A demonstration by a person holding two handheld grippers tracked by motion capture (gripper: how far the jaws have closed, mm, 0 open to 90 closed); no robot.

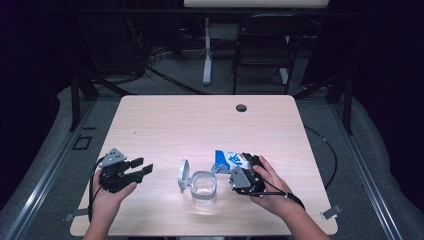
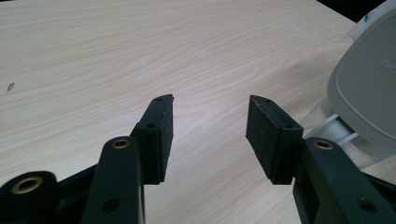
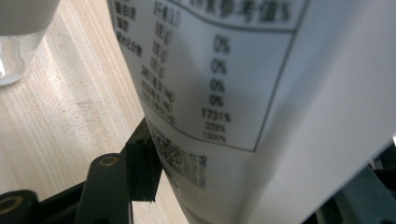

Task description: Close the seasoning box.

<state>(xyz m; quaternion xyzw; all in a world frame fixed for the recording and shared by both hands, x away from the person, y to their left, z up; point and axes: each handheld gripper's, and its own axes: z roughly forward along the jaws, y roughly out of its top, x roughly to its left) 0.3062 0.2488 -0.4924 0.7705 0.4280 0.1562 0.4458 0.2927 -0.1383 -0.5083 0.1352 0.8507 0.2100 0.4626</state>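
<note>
Two tongs: right (image 1: 248, 167) grips bag (image 1: 229, 161), left (image 1: 144, 167) gapes empty.

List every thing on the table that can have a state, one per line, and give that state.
Clear glass jar: upright, open, looks empty.
Grey hinged lid: flipped open, standing up at the jar's left.
Blue-and-white packet: gripped between the right gripper fingers.
Left gripper: fingers apart, holding nothing.

Dim surroundings, lit tabletop, blurred close-ups

A pale wooden table (image 1: 165, 125) stands on grey floor (image 1: 180, 75), a dark chair (image 1: 262, 45) behind
</note>
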